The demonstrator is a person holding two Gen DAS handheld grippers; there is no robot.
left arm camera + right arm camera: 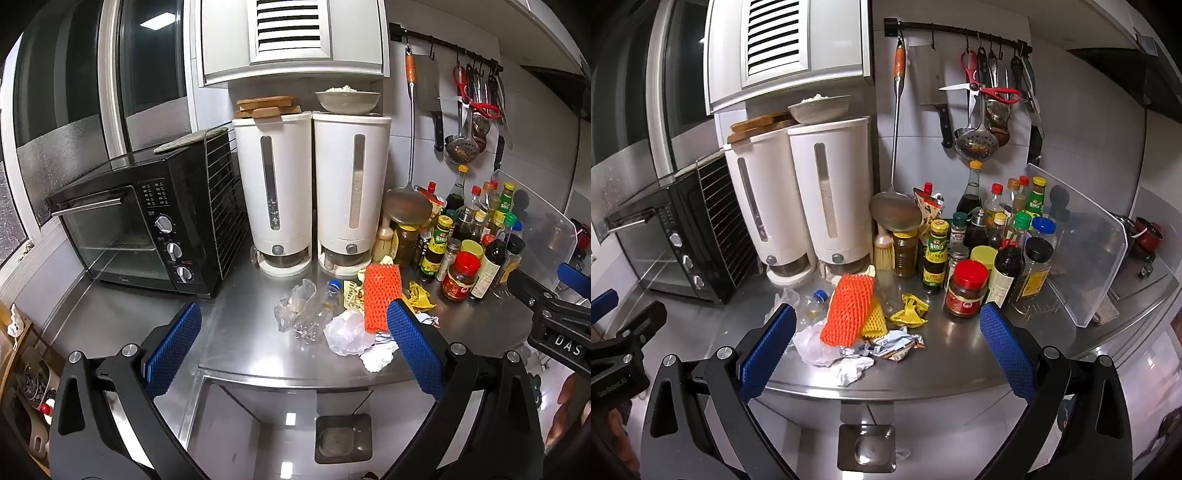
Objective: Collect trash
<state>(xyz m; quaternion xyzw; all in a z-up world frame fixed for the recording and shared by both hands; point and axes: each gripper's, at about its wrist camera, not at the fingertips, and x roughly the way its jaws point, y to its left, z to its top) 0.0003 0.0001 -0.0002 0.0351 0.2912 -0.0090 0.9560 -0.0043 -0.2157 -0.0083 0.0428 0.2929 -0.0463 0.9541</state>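
Right wrist view: we saw the orange foam net (847, 310) ahead-left of the right gripper (888, 332) — jaws apart, empty — lying lengthwise before the white dispensers (827, 195).

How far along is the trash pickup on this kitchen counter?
Nothing looks collected yet. The left gripper and right gripper are both open and empty. Left on the counter: orange foam net, crushed plastic bottle, yellow wrapper, white crumpled paper.
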